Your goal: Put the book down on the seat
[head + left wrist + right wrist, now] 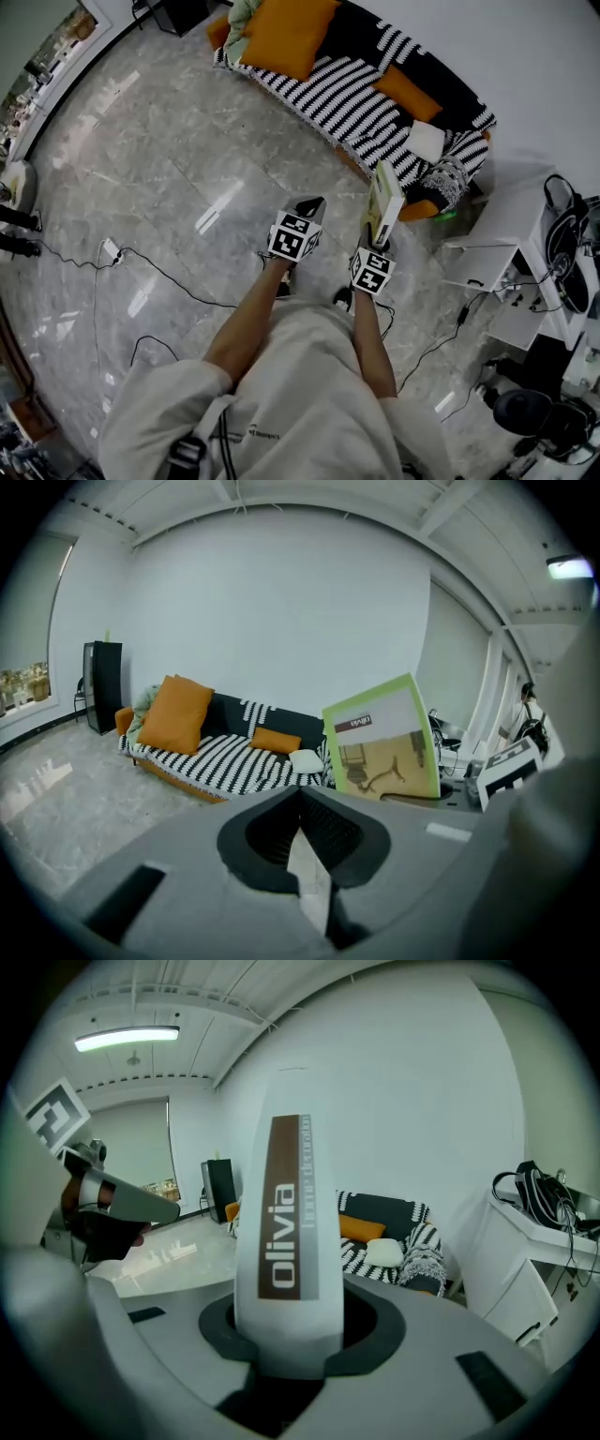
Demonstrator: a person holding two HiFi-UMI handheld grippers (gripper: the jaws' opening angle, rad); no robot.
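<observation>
Two tools out ahead of the person, lower centre of the head view, above a wide marble floor (159, 159). Beyond that, from upper middle to upper right, a long sofa (347, 108) under a black-and-white striped throw: the seat meant for the book, well apart from both tools for now. Mostly bare along the striped length, with a big orange cushion (286, 33) at the upper-left end and a small white cushion (427, 141) toward the right end, so likely room to land between them. Right tool (380, 242) clamped on the lower end of the book (384, 199), spine toward its own camera, book upright and leaning a little. Held by one end, probably for carrying clear of the floor and laying flat on arrival. Left tool (309, 206) just left of the book, jaws pressed together on nothing; seemingly kept alongside as a spare support. Carrying stage, by the look of things; setting down not yet done.
</observation>
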